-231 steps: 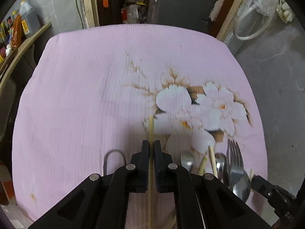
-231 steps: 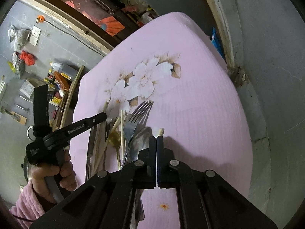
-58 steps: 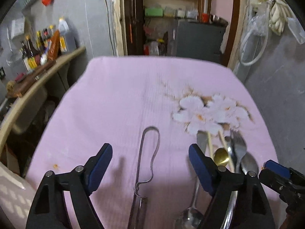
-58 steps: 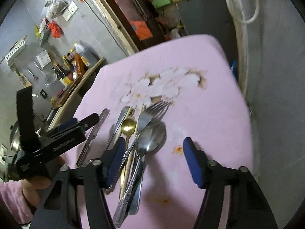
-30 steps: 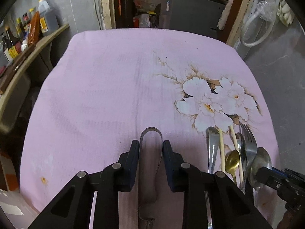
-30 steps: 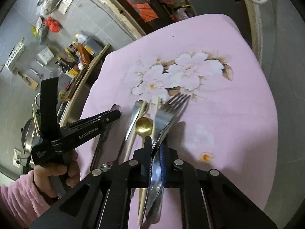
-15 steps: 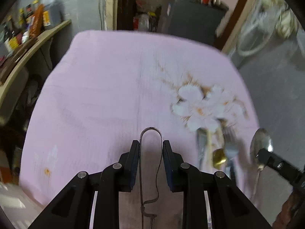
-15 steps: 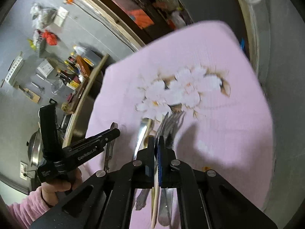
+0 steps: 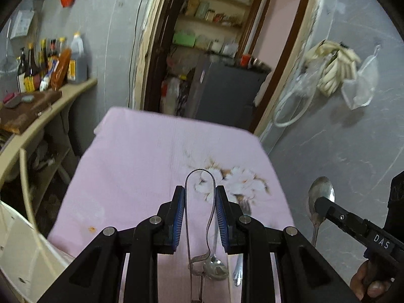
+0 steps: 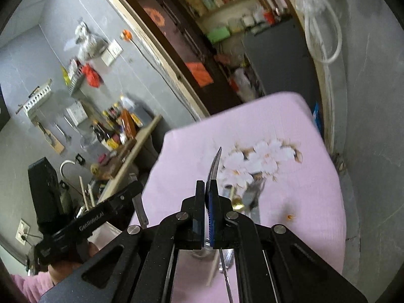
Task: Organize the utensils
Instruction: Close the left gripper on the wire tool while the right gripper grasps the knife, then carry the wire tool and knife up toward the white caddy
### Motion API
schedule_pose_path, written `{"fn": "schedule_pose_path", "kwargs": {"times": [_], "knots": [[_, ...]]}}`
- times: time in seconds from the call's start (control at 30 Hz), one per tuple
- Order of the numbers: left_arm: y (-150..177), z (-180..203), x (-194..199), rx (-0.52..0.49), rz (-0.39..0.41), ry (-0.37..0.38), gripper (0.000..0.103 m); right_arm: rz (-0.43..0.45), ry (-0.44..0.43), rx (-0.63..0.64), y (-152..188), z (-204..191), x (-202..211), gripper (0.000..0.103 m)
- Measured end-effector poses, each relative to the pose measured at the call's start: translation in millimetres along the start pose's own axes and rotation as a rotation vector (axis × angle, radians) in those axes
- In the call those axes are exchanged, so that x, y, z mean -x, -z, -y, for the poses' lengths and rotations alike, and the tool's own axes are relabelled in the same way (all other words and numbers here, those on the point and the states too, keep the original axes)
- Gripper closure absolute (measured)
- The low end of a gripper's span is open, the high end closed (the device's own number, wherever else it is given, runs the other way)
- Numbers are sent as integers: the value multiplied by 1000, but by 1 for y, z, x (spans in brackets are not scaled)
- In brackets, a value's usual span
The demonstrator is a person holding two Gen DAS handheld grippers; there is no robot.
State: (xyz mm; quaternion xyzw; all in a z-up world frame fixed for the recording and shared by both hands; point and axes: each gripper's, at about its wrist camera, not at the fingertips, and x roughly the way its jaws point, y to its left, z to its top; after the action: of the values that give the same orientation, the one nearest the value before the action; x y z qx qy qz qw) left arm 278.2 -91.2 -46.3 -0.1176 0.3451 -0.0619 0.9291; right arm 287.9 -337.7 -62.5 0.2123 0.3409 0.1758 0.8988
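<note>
Left claw (image 9: 199,210) is pinching a wire peeler (image 9: 200,202); right claw (image 10: 207,210) is clamping a spoon (image 10: 214,169); more cutlery (image 10: 242,198) is lying by the flower print (image 10: 260,160), unsorted.

Pink cloth (image 9: 141,156) with white flowers, silver spoon (image 9: 321,197), seemingly blue-padded tools

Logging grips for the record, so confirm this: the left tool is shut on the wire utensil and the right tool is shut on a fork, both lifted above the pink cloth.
One error: the right tool holds a spoon, not a fork; the left wrist view shows its bowl. The left tool does grip the wire utensil above the pink cloth.
</note>
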Motion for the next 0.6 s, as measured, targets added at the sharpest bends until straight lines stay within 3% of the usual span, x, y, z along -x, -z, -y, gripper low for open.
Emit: {"fn": "schedule_pose_path", "kwargs": {"times": [0.2,0.4,0.6], "knots": [[-23,-7,48,-32,58,44,80,116,-37,40,-11,-52,37,100],[-43,-37,103,-21,133,76,80,217,-106,66,-11,-111,55,100],[-55,-91,153,14,213,32,80,272,-216,104,-2,-174,42,100]]}}
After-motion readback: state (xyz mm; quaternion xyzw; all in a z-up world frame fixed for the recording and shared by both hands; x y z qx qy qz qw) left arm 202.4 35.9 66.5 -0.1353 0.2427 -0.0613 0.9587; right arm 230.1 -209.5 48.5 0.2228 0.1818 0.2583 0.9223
